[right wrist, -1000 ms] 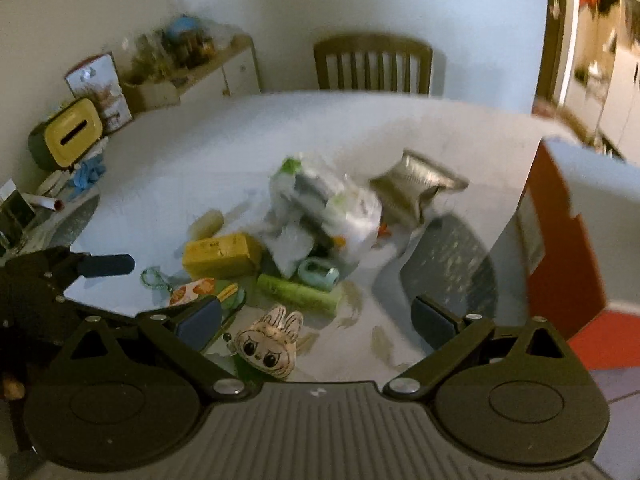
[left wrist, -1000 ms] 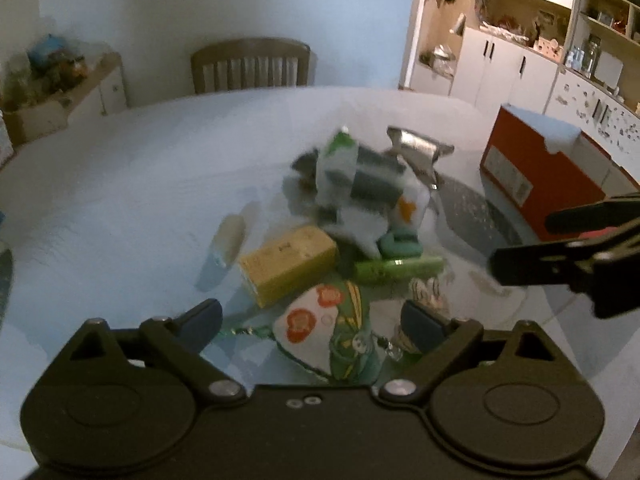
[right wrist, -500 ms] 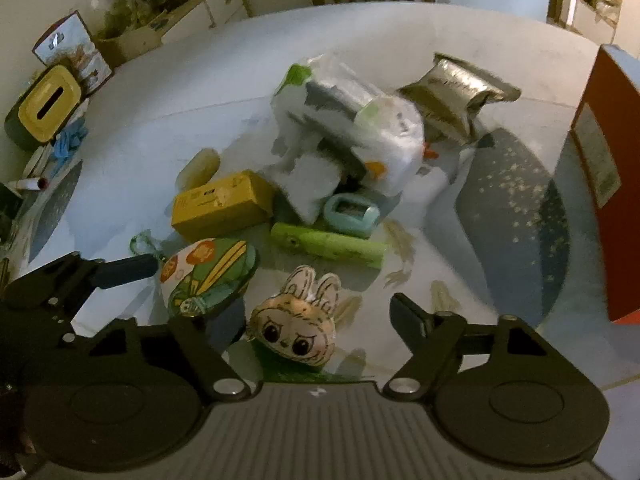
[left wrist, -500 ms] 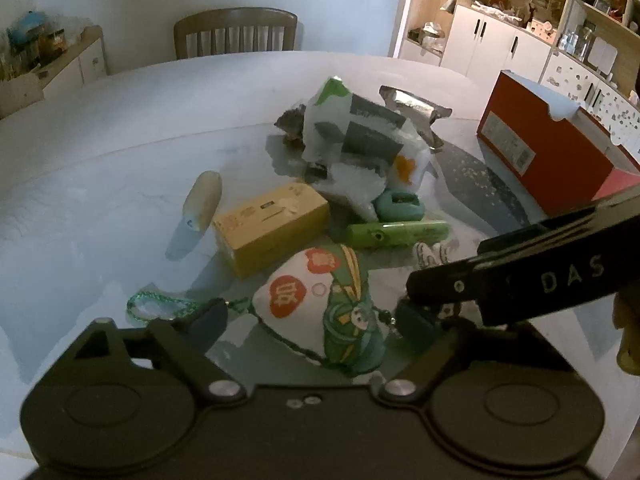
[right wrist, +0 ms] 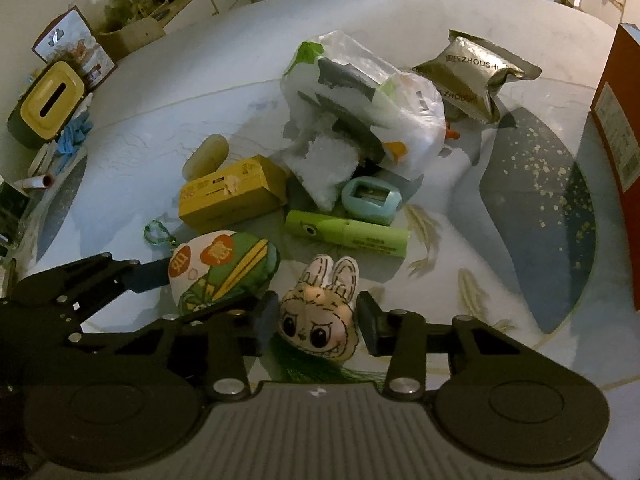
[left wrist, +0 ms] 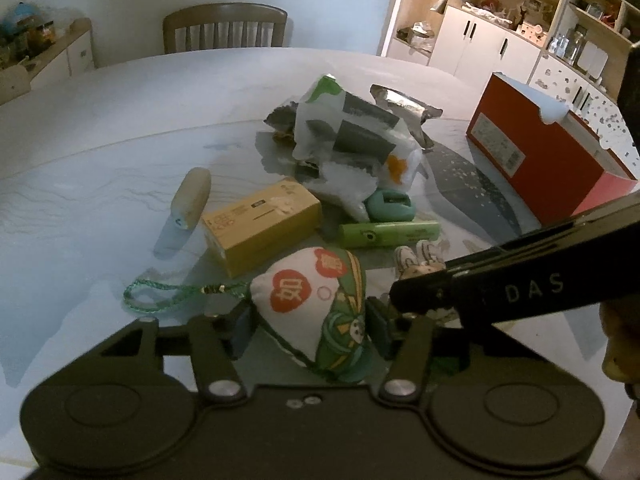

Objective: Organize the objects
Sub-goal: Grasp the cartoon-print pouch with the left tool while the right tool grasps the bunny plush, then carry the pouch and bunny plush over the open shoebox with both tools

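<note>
Hard to read in the dim light: print on the yellow box [left wrist: 262, 227] and the red box's [left wrist: 536, 160] label. Bunny-faced plush [right wrist: 320, 312] mostly hidden in the left wrist view behind the right hand-held gripper's [right wrist: 316, 322] black arm, only its ears poking out. Red box cut off at the right edge in the right wrist view.

From left: beige oblong [right wrist: 206, 156] lying on the counter [left wrist: 120, 128], just beside the yellow box; white plastic bag [right wrist: 360, 100] heaped at the middle; teal sharpener [right wrist: 372, 198] and green tube [right wrist: 348, 234] nearer; silver foil packet [right wrist: 476, 72] far right of the bag.

Left hand-held gripper [left wrist: 310, 324] half closed, jaws just drawn in, pads touching or all but touching both sides of the green-and-white pouch [left wrist: 316, 304] near the front edge, its green cord [left wrist: 160, 296] trailing left. Right hand-held gripper likewise just narrowed, plush between its pads, slim gaps showing at either side.
</note>
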Motion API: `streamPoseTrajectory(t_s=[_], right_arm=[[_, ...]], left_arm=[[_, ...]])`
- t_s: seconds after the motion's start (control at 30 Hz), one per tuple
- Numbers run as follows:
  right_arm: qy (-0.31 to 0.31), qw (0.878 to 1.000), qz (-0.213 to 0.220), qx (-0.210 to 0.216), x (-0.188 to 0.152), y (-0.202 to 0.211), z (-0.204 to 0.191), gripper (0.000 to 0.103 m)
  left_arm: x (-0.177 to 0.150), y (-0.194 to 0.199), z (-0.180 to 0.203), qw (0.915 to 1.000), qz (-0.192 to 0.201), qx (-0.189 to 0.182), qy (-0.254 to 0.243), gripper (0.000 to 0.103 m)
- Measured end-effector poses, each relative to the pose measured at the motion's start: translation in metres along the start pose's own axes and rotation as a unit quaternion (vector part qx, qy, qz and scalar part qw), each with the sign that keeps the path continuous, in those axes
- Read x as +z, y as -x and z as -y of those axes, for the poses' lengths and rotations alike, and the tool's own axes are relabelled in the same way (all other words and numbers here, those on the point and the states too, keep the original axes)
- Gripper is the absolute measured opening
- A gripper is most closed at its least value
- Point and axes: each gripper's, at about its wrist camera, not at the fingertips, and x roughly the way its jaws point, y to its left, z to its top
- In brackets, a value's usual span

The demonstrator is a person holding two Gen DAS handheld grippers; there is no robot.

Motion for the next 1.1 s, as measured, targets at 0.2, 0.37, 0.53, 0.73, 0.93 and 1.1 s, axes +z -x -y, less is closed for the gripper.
streamPoseTrajectory(t_s=[0.2,0.37,0.53,0.73,0.93,1.1], right_arm=[[-0.001,1.0,0.016,-0.001,0.0,0.011,-0.001,0.039],[-0.015,0.999,0.051,-0.002,0.005,0.037,0.003,0.039],[-0.025,0.994,0.105,0.002,0.016,0.081,0.012,0.039],[-0.032,0.989,0.142,-0.007,0.023,0.127,0.04,0.039],[-0.03,0.988,0.153,-0.015,0.023,0.158,0.081,0.039],[-0.033,0.985,0.167,-0.022,0.025,0.182,0.129,0.039]], left_arm=[[0.003,0.009,-0.003,0.9998,0.018,-0.004,0.009,0.052],[0.015,0.032,0.004,0.9984,0.056,-0.009,-0.008,0.052],[0.036,0.056,0.022,0.9946,0.091,-0.023,-0.044,0.052],[0.069,0.073,0.049,0.9918,0.102,-0.049,-0.061,0.052],[0.1,0.068,0.089,0.9918,0.088,-0.071,-0.06,0.052],[0.127,0.061,0.134,0.9912,0.087,-0.072,-0.068,0.052]])
